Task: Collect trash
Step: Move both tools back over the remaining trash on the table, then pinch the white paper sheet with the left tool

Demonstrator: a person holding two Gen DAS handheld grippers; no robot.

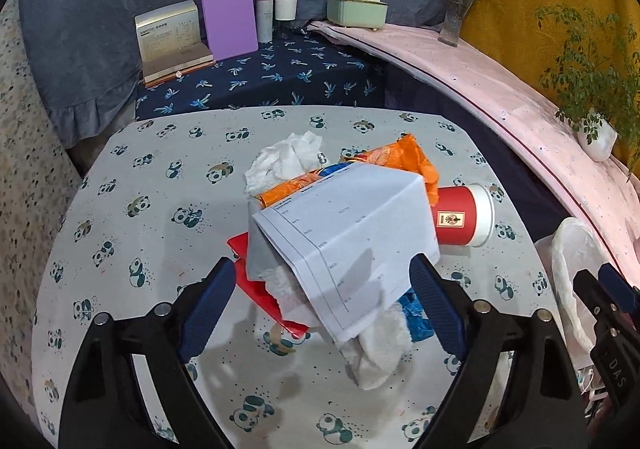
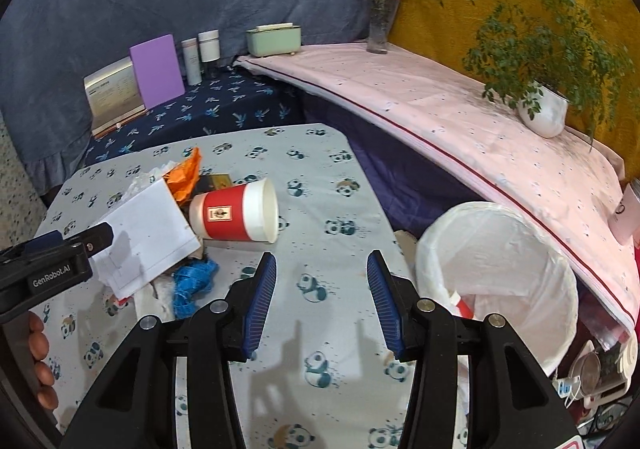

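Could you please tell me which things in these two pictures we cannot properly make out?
- Trash under the printed sheet: both views, the sheet covers most of the pile.
- Bottom of the lined bin: right wrist view, its own wall hides it; left wrist view, the right gripper blocks it.
- Print on the sheet and on the red paper cup: too small to read.
- Clutter beyond the bin: right wrist view, cut by the edge.
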